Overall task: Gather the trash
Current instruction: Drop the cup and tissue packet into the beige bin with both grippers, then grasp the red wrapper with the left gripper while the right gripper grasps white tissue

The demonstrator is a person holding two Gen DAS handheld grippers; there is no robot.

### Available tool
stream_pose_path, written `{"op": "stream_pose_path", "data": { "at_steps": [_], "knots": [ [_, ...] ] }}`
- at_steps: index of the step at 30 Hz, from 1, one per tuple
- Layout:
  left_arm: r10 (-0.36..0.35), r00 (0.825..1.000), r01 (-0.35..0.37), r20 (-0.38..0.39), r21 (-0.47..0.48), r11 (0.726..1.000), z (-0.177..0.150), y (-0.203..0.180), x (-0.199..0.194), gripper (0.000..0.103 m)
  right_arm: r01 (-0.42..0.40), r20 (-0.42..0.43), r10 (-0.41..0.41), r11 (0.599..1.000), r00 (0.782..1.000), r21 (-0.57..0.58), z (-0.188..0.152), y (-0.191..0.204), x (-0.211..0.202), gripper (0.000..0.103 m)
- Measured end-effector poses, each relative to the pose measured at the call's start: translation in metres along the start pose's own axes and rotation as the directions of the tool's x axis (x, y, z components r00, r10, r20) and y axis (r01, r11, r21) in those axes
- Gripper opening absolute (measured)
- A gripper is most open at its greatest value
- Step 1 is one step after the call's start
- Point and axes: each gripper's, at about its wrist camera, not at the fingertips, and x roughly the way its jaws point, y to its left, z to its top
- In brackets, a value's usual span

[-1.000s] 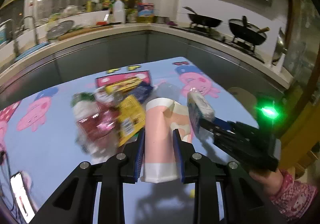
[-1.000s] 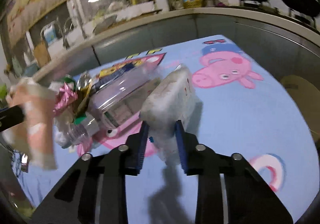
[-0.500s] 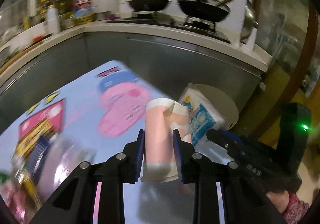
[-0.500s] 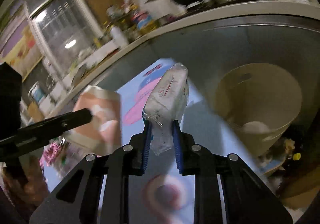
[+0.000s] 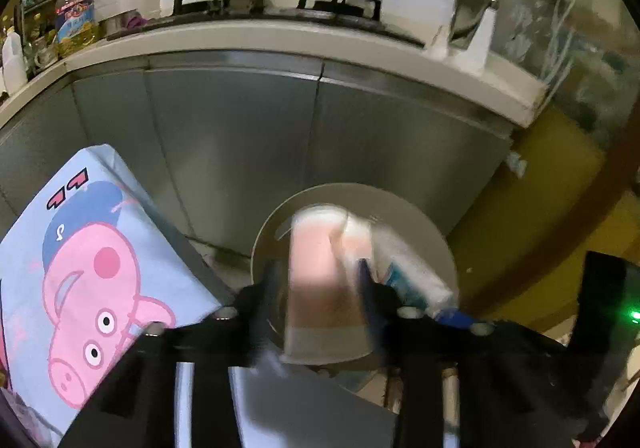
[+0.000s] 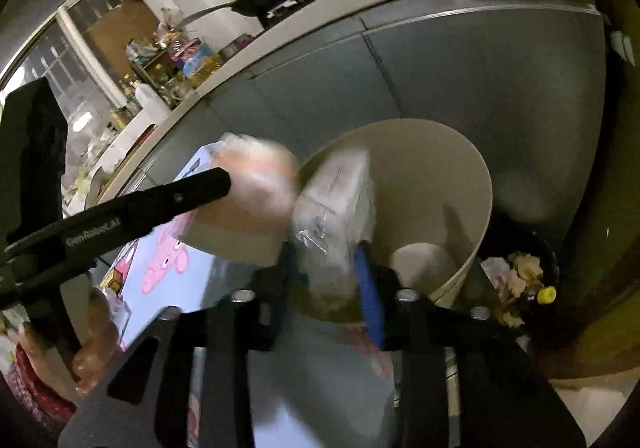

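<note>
Both your grippers sit over the bin (image 6: 476,184).
Left gripper (image 5: 320,288) and right gripper (image 6: 326,268) jaws have just been opening; cup (image 5: 320,280) and packet (image 6: 340,208) lie loose between. Table edge (image 5: 120,248) at nine o'clock.

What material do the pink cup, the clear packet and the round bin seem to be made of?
Pink cup: probably paper, matte, with a white band at its end; blur leaves this open.
Clear packet: thin plastic film, glossy and crinkled, contents showing through.
Round bin: likely plastic, smooth, beige, with a thin even wall.
</note>
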Motion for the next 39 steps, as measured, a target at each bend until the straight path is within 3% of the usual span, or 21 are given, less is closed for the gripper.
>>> {"op": "stream_pose_path", "data": {
  "at_steps": [2,6,11,17,20,22,25,28,30,32,35,37,39],
  "knots": [
    [0.02,1.0,-0.02,0.005,-0.004,1.0,-0.001,0.0,-0.001,0.067,0.002,0.007,-0.002,1.0,1.0,0.009,-0.001,-0.001,0.0,0.041],
    [0.044,0.999,-0.043,0.029,-0.017,0.999,-0.005,0.004,-0.02,0.067,-0.01,0.046,0.01,1.0,0.999,0.003,-0.007,0.004,-0.017,0.043],
    [0.022,0.995,-0.013,0.093,-0.088,0.996,-0.035,0.019,-0.083,0.067,-0.086,0.076,0.088,0.996,0.993,-0.023,-0.013,0.028,-0.037,0.043],
    [0.067,0.987,-0.047,0.144,-0.137,0.989,-0.099,0.05,-0.16,0.067,-0.216,-0.047,0.213,0.973,0.976,-0.085,-0.043,0.089,-0.024,0.043],
    [0.127,0.98,-0.093,0.153,-0.207,0.974,-0.14,0.086,-0.202,0.067,-0.3,-0.142,0.285,0.949,0.948,-0.097,-0.065,0.126,-0.012,0.043],
    [0.172,0.973,-0.127,0.154,-0.265,0.956,-0.164,0.11,-0.228,0.067,-0.343,-0.201,0.315,0.932,0.927,-0.12,-0.082,0.155,-0.005,0.047],
    [0.287,0.945,-0.215,0.155,-0.365,0.906,-0.204,0.15,-0.27,0.067,-0.401,-0.282,0.354,0.907,0.892,-0.129,-0.105,0.196,0.006,0.061],
    [0.415,0.899,-0.3,0.139,-0.495,0.816,-0.239,0.194,-0.311,0.067,-0.435,-0.331,0.366,0.886,0.87,-0.163,-0.122,0.233,0.011,0.061],
    [0.447,0.886,-0.309,0.125,-0.56,0.769,-0.255,0.216,-0.323,0.067,-0.466,-0.363,0.386,0.87,0.848,-0.162,-0.131,0.254,0.015,0.061],
    [0.45,0.886,-0.296,0.113,-0.61,0.735,-0.267,0.233,-0.327,0.067,-0.482,-0.396,0.398,0.866,0.828,-0.138,-0.138,0.272,0.025,0.061],
    [0.446,0.889,-0.284,0.103,-0.639,0.715,-0.273,0.249,-0.318,0.067,-0.46,-0.415,0.373,0.879,0.83,-0.129,-0.143,0.287,0.037,0.062],
    [0.446,0.892,-0.302,0.072,-0.64,0.707,-0.271,0.256,-0.305,0.052,-0.417,-0.391,0.331,0.896,0.859,-0.156,-0.146,0.297,0.037,0.062],
    [0.415,0.908,-0.285,0.056,-0.643,0.711,-0.277,0.259,-0.298,0.024,-0.416,-0.359,0.324,0.883,0.875,-0.216,-0.146,0.311,0.029,0.062]
  ]
}}
